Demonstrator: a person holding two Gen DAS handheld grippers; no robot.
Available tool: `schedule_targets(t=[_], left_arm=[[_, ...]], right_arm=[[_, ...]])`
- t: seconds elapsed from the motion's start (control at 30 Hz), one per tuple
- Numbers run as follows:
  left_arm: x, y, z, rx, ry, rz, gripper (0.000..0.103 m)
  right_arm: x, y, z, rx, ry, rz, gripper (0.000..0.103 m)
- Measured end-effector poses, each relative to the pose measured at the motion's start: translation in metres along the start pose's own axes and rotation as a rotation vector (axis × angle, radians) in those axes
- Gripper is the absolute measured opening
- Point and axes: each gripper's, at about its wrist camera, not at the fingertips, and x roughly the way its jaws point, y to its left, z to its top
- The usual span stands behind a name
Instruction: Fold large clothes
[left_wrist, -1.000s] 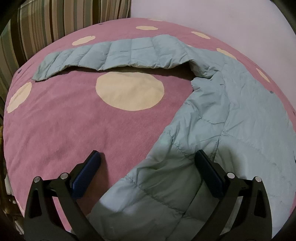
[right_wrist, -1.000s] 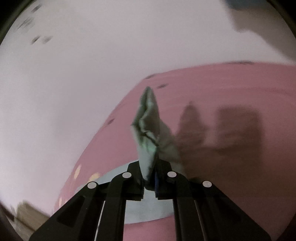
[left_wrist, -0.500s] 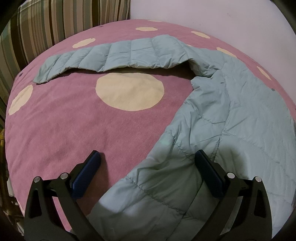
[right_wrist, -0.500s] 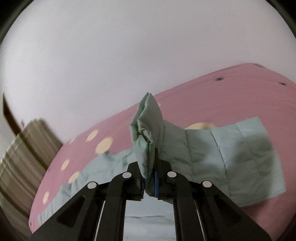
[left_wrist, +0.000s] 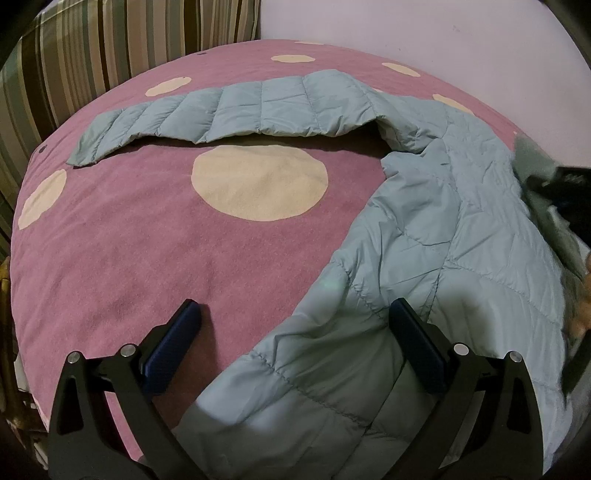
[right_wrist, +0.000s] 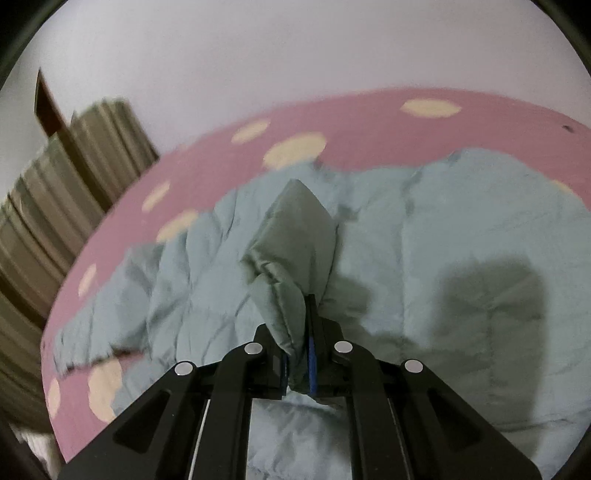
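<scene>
A pale blue-green quilted jacket (left_wrist: 443, 236) lies spread on a pink blanket (left_wrist: 147, 258) with cream dots. One sleeve (left_wrist: 229, 110) stretches left along the far side. My left gripper (left_wrist: 295, 332) hovers open over the jacket's near edge, its right finger above the fabric and its left finger above the blanket. In the right wrist view my right gripper (right_wrist: 299, 354) is shut on a bunched fold of the jacket (right_wrist: 295, 243), held up over the jacket's body (right_wrist: 443, 258). The right gripper also shows blurred at the right edge (left_wrist: 565, 192) of the left wrist view.
A striped cushion or curtain (left_wrist: 92, 48) rises behind the blanket at the far left. A plain pale wall (left_wrist: 406, 26) stands behind the bed. A blurred hand (left_wrist: 583, 295) shows at the right edge of the left wrist view.
My right gripper has swung across with the fold in its grip, from facing the wall and bare blanket to over the jacket's body. It now enters the left wrist view. The left gripper stayed still.
</scene>
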Motion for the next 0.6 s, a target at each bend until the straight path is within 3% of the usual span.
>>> schedule_targets(t=[0.1,0.17,0.23,0.27,0.43,0.53,0.6], left_arm=[[0.000,0.000,0.000,0.000,0.001,0.000,0.101],[0.000,0.000,0.000,0.000,0.000,0.000,0.101],[0.000,0.000,0.000,0.001,-0.001,0.001,0.101],[0.000,0.000,0.000,0.001,-0.001,0.001,0.101],[0.000,0.000,0.000,0.001,-0.001,0.001,0.101],[0.000,0.000,-0.001,0.001,-0.001,0.002,0.101],[0.000,0.001,-0.001,0.002,-0.001,0.002,0.101]], right_arm=[[0.011,0.019,-0.004,-0.055,0.064,-0.014,0.012],[0.012,0.018,-0.011,-0.081,0.074,-0.021,0.022],[0.001,0.024,-0.007,-0.092,0.077,0.020,0.051],[-0.006,0.027,-0.009,-0.092,0.074,0.043,0.055],[-0.064,0.022,-0.012,-0.119,-0.021,0.052,0.057],[-0.096,-0.017,-0.004,-0.041,-0.095,-0.006,0.054],[-0.113,-0.064,0.007,0.042,-0.132,-0.087,0.045]])
